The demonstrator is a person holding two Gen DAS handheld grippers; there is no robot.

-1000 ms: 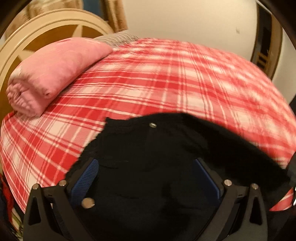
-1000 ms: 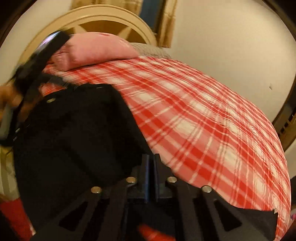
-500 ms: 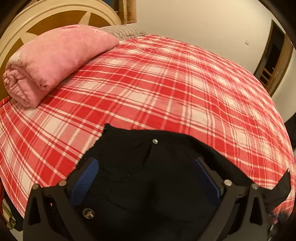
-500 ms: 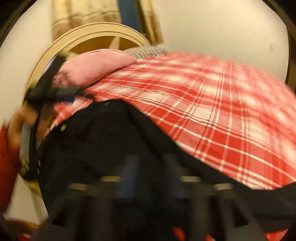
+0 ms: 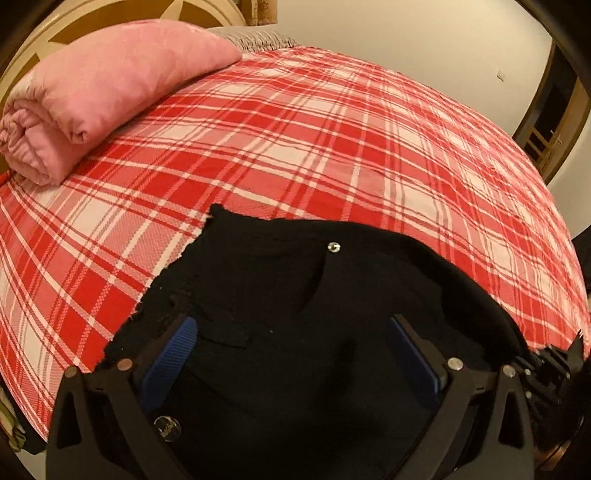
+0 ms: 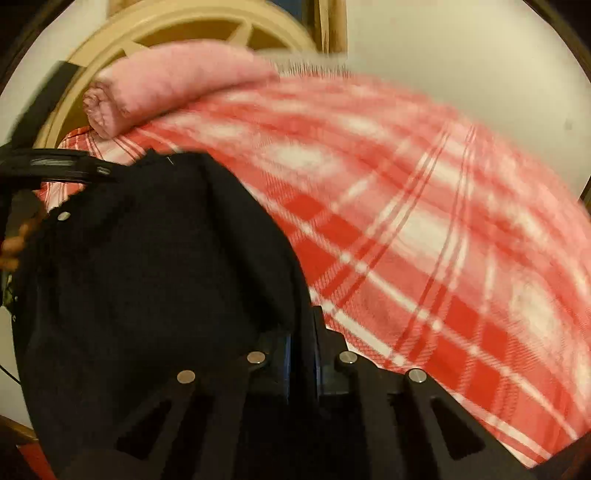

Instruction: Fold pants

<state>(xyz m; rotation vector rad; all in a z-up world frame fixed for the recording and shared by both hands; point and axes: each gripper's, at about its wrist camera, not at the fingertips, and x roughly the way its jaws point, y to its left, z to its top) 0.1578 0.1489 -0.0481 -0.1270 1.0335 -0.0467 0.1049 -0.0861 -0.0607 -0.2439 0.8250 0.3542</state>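
Pants: black pants [image 5: 332, 332] lie bunched at the near edge of the bed [image 5: 332, 147], spread over its red-and-white plaid cover, with one metal rivet [image 5: 334, 247] showing near the upper hem.
Left hand-held gripper [image 5: 291, 354]: its blue-padded fingers [image 5: 170, 354] stand wide apart, with dark cloth lying between and below them; nothing is pinched.
Right hand-held gripper [image 6: 303, 354]: its two fingers are pressed together on a fold of the pants [image 6: 155, 277], apparently to carry that edge across for a fold.
Why held so: judged from the pose, one side keeps the cloth pinned in a grip while the other is free to take a new hold.
Folded blanket: a pink roll [image 5: 103, 96] rests by the headboard [image 5: 44, 33], well apart from the pants.
Writing: a round button [image 5: 167, 428] near the left fingers bears embossed marks too small to read; no other label is visible.
View quality: the right wrist view is blurred, so fine detail there cannot be told.
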